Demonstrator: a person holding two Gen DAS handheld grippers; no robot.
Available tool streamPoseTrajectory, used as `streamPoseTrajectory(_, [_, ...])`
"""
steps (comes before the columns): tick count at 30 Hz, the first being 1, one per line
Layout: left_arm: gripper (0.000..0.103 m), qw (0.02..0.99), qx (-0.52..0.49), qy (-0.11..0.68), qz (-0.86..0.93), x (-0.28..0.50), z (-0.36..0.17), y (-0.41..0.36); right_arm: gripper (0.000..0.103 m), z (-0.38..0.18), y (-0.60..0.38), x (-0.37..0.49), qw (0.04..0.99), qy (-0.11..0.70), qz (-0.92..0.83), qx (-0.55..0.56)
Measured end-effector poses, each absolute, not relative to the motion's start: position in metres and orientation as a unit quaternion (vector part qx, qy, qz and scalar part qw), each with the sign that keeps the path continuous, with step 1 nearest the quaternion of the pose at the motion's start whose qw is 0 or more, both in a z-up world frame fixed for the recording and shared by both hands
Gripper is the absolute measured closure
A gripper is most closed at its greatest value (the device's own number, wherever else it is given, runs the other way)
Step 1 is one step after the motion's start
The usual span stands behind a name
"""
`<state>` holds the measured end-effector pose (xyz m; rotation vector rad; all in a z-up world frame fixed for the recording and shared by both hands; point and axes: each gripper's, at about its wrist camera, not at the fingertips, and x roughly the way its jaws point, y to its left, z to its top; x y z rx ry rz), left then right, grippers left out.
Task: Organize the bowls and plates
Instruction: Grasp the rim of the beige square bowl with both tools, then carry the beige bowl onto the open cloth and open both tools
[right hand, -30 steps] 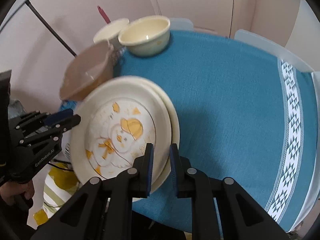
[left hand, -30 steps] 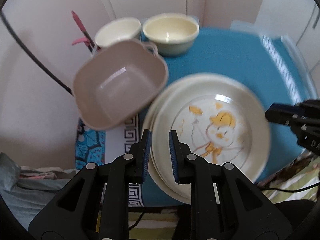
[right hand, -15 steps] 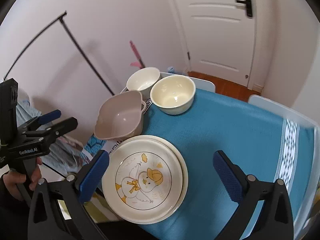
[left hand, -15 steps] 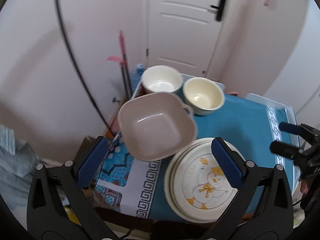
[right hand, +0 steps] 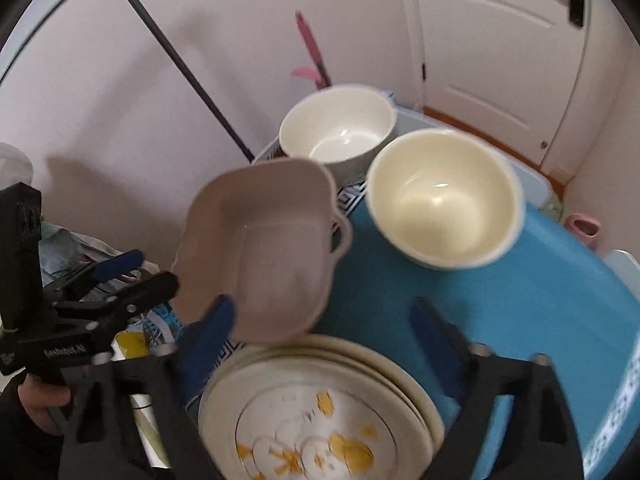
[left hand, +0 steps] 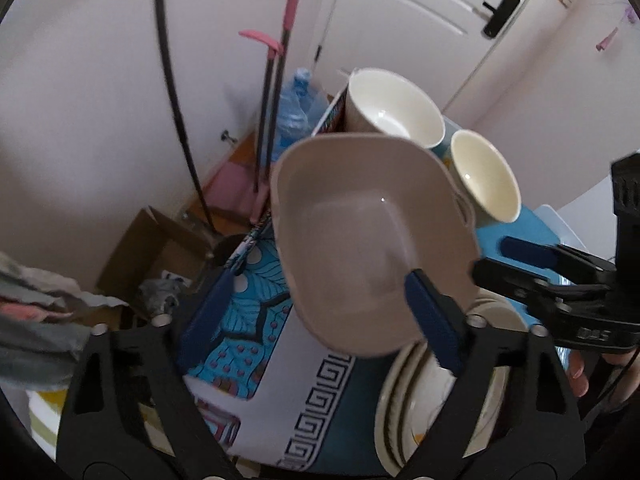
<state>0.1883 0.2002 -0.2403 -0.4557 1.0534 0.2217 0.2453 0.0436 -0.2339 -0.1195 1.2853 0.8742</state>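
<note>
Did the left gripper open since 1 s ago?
Yes. The left gripper now stands wide open, framing the pink square bowl instead of pinching the plate stack rim.

Both jaws spread wide: the left hand-held gripper (left hand: pixel 316 304) and the right hand-held gripper (right hand: pixel 324 324) grip nothing, each carried in a hand (right hand: pixel 38 402)

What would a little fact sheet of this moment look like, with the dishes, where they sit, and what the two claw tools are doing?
Plates: stack of plates, duck picture on top, at near table edge
Square bowl: beige handled bowl, beside the plates
Round bowls: white bowl and cream bowl, side by side at the far end
Surface: blue tablecloth
Left gripper: open, holding nothing
Right gripper: open, holding nothing, above the plates
</note>
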Motion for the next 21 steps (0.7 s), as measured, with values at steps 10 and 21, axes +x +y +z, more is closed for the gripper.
streamPoseTrajectory(10, [0.078,0.815,-0.214,0.533,0.073,0.224,-0.282,0.209,0.066,-0.272,0.072,0.259,0.699,0.607,0.376,-0.043])
streamPoseTrajectory(21, [0.088,0.828,-0.168,0.531,0.072,0.222,-0.266,0.203,0.089,-0.262,0.066,0.252,0.719,0.59,0.367,-0.029])
